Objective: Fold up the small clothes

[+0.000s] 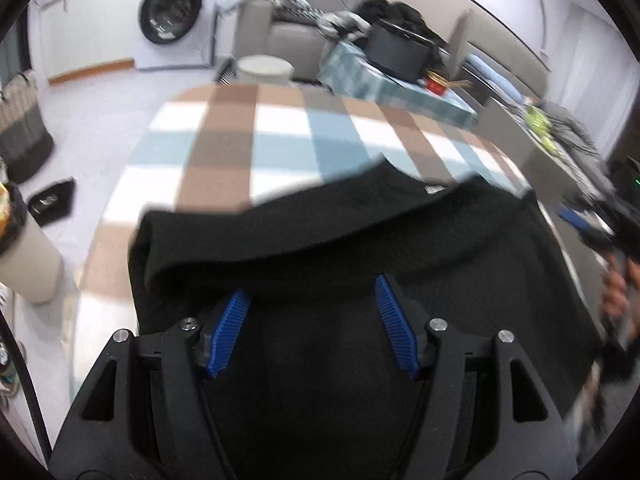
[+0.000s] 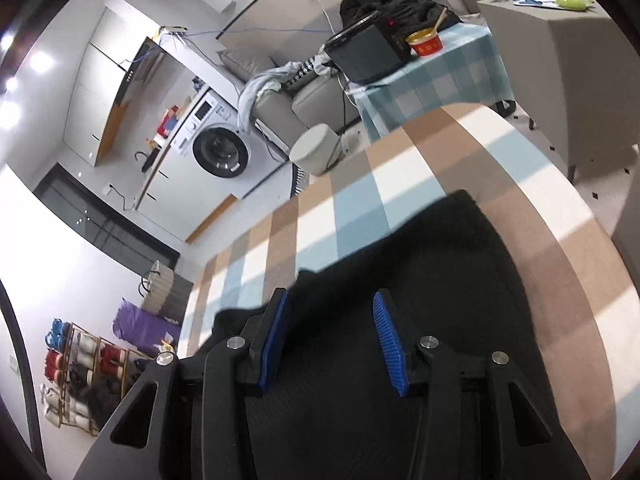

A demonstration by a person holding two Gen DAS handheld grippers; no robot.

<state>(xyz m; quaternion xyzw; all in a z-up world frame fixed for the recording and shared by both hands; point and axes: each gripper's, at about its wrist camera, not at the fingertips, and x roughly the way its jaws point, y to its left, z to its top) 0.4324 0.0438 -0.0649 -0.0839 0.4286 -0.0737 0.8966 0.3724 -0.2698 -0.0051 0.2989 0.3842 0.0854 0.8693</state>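
A black garment (image 1: 360, 232) is spread on a table covered by a checked cloth (image 1: 240, 140) of brown, blue and white squares. In the left wrist view, a thick fold is seen along the garment's far edge, and the other gripper, blurred, is glimpsed at the right edge, held by a hand (image 1: 618, 292). Neither is shown in the right wrist view, where a rack of shoes (image 2: 84, 376) is seen low on the left. The garment looks soft and dull, with a fine weave. The left gripper (image 1: 312, 292) is held wide apart over the cloth, nothing pinched. The right gripper (image 2: 330, 304) is also apart, with ribbed blue pads (image 2: 388, 344) and nothing clamped.
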